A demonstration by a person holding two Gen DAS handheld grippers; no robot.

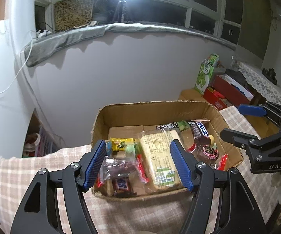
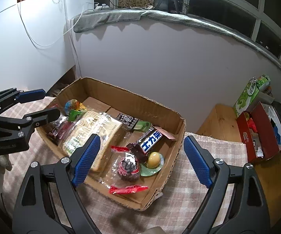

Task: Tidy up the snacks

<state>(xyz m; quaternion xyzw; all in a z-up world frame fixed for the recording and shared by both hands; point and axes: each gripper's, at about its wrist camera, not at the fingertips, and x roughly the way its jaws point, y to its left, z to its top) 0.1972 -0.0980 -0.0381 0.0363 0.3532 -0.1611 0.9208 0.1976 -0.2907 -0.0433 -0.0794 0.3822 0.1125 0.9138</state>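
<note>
Both the left gripper (image 1: 138, 163) and right gripper (image 2: 140, 159) hover spread and empty over the cardboard box (image 2: 179, 134) where the snacks lie jumbled, so picking one, likely the Snickers bar (image 2: 152, 140), seems next.

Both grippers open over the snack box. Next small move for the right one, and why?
Probably lower the right gripper toward the Snickers bar in the cardboard box: its jaws are open and empty, and the bar lies on top, unobstructed, just ahead.
</note>
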